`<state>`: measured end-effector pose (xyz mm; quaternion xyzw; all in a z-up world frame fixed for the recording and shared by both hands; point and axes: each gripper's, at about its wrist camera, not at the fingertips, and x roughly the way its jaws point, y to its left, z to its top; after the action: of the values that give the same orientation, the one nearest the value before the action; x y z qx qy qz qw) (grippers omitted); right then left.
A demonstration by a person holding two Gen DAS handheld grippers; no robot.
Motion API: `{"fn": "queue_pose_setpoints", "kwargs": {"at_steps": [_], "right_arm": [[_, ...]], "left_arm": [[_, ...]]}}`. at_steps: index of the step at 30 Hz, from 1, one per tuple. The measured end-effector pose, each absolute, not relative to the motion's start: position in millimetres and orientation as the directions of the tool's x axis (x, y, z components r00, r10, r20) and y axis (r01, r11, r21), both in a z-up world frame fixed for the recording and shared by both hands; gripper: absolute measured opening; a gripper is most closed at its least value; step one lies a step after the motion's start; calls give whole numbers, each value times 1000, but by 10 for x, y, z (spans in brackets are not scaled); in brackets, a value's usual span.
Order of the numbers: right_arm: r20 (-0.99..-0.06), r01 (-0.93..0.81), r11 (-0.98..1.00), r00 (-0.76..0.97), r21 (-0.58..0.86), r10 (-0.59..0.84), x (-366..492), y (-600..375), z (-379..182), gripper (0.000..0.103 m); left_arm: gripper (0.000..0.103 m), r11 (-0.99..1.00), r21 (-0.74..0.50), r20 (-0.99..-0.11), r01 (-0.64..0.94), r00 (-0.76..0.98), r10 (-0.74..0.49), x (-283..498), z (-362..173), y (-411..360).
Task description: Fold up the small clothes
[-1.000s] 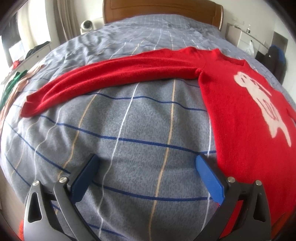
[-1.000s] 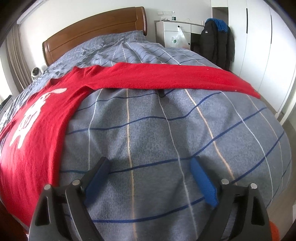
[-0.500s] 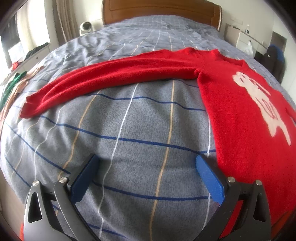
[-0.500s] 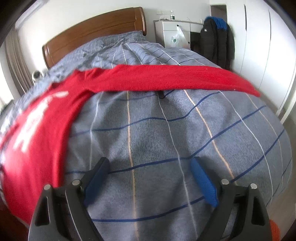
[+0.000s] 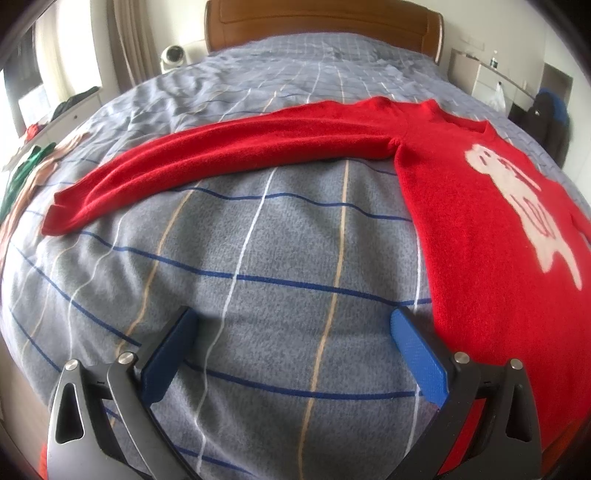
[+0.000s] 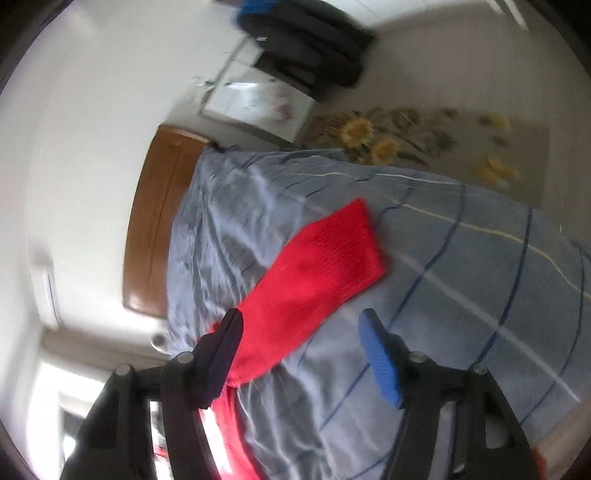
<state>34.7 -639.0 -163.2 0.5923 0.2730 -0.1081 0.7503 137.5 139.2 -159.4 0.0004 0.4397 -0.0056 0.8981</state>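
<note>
A red sweater [image 5: 480, 206] with a white animal print lies flat on the grey striped bedcover [image 5: 277, 258]. Its one sleeve [image 5: 221, 155] stretches out to the left. My left gripper [image 5: 291, 328] hovers open over bare cover, just left of the sweater's lower side edge. In the right wrist view the picture is rolled sideways: the other sleeve's cuff end [image 6: 325, 258] lies ahead. My right gripper [image 6: 299, 332] is over that sleeve, its jaws closing; the sleeve shows between the blue pads [image 6: 376, 354], which do not press on it.
A wooden headboard [image 5: 321, 22] stands at the far end. Loose clothes [image 5: 26, 173] lie at the bed's left edge. A white cabinet [image 6: 258, 99] with dark jackets [image 6: 306, 48] and a flowered rug [image 6: 424, 144] lie beyond the bed's right side.
The right gripper swung quickly over to the far sleeve's cuff end and rolled sideways, and its jaws narrowed. The left gripper's view is unchanged.
</note>
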Motion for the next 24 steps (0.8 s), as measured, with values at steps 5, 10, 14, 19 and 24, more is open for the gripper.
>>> {"fn": "queue_pose_setpoints", "kwargs": {"at_steps": [5, 10, 14, 19, 24], "right_arm": [[-530, 495, 223, 837, 840, 139, 429, -6520, -1760, 61], [-573, 532, 277, 814, 800, 92, 626, -6591, -1846, 54], [-615, 555, 336, 782, 761, 101, 779, -6657, -1873, 19], [-654, 553, 486, 755, 676, 51, 1008, -6595, -1448, 5], [-571, 361, 676, 814, 642, 107, 1605, -5955, -508, 5]], "left_arm": [[103, 1000, -3, -785, 6, 620, -6, 1371, -1599, 1391], [103, 1000, -3, -784, 4, 620, -5, 1364, -1599, 1389], [103, 1000, -1, -785, 3, 620, -3, 1370, -1599, 1388], [103, 1000, 0, -785, 2, 620, -1, 1370, -1600, 1387], [103, 1000, 2, -787, -7, 617, 6, 1383, -1600, 1384]]}}
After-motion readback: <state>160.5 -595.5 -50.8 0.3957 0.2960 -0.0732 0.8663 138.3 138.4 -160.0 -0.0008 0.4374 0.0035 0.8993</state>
